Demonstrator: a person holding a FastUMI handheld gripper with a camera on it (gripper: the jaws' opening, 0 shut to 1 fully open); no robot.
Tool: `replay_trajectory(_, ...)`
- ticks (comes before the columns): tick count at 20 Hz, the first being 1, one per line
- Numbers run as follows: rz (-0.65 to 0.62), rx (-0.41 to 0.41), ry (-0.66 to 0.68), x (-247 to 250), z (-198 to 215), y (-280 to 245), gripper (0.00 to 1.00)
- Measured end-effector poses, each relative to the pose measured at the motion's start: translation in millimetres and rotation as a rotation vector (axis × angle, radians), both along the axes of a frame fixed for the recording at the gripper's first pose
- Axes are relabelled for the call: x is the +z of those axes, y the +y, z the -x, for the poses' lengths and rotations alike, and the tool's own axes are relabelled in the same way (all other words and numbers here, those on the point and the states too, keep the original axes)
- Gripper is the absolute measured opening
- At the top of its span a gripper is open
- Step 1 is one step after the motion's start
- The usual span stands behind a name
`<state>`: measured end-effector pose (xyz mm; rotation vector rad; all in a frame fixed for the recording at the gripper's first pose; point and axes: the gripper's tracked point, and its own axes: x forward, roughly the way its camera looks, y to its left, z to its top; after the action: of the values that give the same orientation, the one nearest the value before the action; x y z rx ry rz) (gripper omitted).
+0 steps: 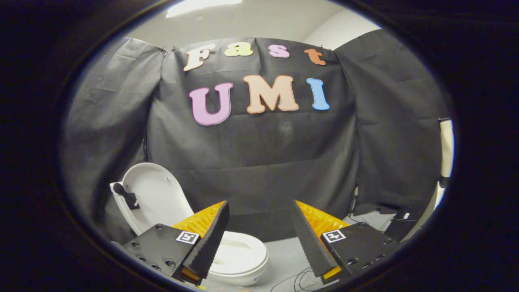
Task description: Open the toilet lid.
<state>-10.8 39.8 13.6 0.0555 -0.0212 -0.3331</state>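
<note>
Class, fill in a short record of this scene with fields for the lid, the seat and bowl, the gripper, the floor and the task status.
toilet lid: raised, standing upright behind the bowl
seat and bowl: uncovered, partly behind one finger
hand-held gripper: open, fingers spread with nothing between them, held above the toilet
floor: grey, with thin cables lying near the fingers
task status: lid appears already open

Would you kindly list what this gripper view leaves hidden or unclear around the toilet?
- Toilet bowl: near side hidden behind one finger of the open hand-held gripper.
- Raised lid: hinge area covered by the gripper's body.
- Cables on the floor: too small to trace.
</note>
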Motion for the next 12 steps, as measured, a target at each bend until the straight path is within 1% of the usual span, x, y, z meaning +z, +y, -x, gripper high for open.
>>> replay_trajectory(4,-0.021,-0.043,-0.027,8,1,20,0.94)
replay_trajectory(7,-0.042,-0.097,-0.069,13,1,41,0.91)
replay_trajectory(9,-0.068,-0.124,-0.083,16,-4,55,0.86)
replay_trajectory(12,-0.125,-0.126,-0.135,16,-19,84,0.83)
